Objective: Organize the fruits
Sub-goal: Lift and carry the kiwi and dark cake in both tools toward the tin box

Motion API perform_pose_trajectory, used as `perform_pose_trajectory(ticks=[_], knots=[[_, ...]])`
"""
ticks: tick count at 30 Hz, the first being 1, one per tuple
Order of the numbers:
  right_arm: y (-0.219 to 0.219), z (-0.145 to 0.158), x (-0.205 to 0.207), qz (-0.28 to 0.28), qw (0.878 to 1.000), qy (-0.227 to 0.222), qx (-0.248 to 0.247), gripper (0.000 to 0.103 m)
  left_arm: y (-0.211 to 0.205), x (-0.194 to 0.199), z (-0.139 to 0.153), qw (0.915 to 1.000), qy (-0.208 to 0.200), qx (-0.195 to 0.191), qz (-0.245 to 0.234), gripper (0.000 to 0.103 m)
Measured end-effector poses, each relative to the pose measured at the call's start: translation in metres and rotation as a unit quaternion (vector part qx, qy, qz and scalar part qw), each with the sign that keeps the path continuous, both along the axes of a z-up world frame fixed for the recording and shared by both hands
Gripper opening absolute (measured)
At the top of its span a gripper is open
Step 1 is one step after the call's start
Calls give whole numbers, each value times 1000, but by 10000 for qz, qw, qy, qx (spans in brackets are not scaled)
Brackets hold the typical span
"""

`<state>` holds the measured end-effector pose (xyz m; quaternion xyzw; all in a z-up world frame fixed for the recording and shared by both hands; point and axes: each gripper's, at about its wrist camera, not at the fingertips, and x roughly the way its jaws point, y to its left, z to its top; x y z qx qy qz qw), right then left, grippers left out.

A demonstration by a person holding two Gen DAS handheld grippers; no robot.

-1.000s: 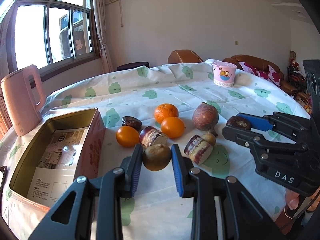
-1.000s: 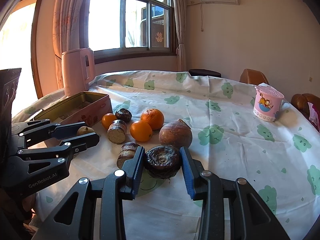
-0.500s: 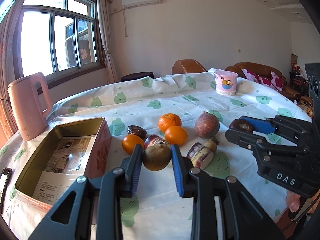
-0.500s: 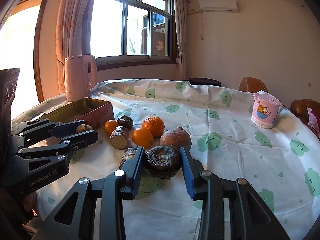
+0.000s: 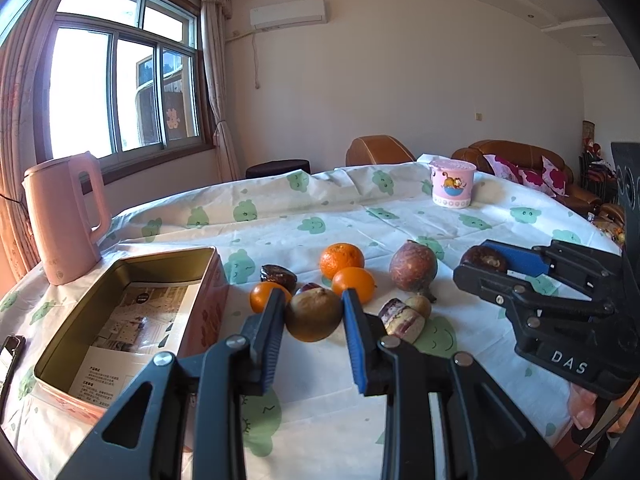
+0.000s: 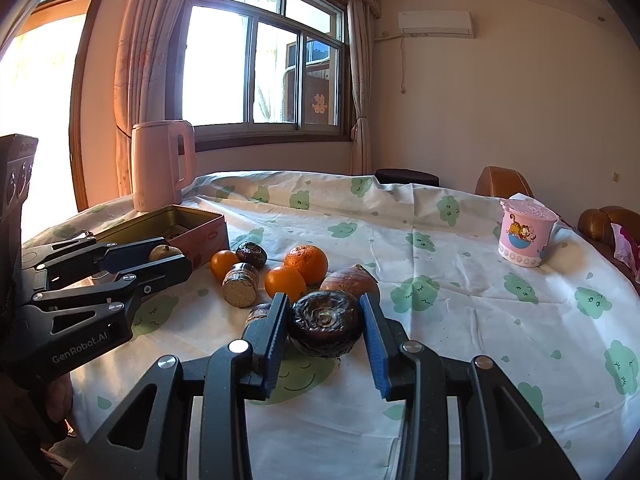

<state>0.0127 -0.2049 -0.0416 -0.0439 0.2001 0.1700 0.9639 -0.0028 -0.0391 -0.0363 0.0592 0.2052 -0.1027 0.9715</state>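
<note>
Two grippers, each holding a fruit over the table.

The left gripper [image 5: 313,312] is squeezed on a brown fruit [image 5: 314,314]; the right gripper [image 6: 325,322] pinches a dark wrinkly fruit [image 6: 325,322]. The tin box [image 5: 132,264] sits at ten o'clock from the left gripper, long side pointing away. The left hand is nearer, so I think it goes first.
</note>
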Motion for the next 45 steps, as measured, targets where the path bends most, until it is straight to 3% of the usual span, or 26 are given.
perform_pose_trajectory(ticks=[20, 30, 38, 45], knots=[[-1, 4, -13, 67, 9988, -490, 41, 38, 5, -10, 5, 9992, -374, -97, 106, 31], [5, 11, -7, 102, 9993, -347, -7, 38, 16, -11, 11, 9992, -292, -259, 128, 31], [30, 25, -2, 426, 9986, -306, -3, 38, 27, -17, 22, 9983, -458, -151, 319, 31], [55, 36, 3, 753, 9969, -235, -15, 38, 48, -9, 23, 9977, -269, -213, 586, 31]])
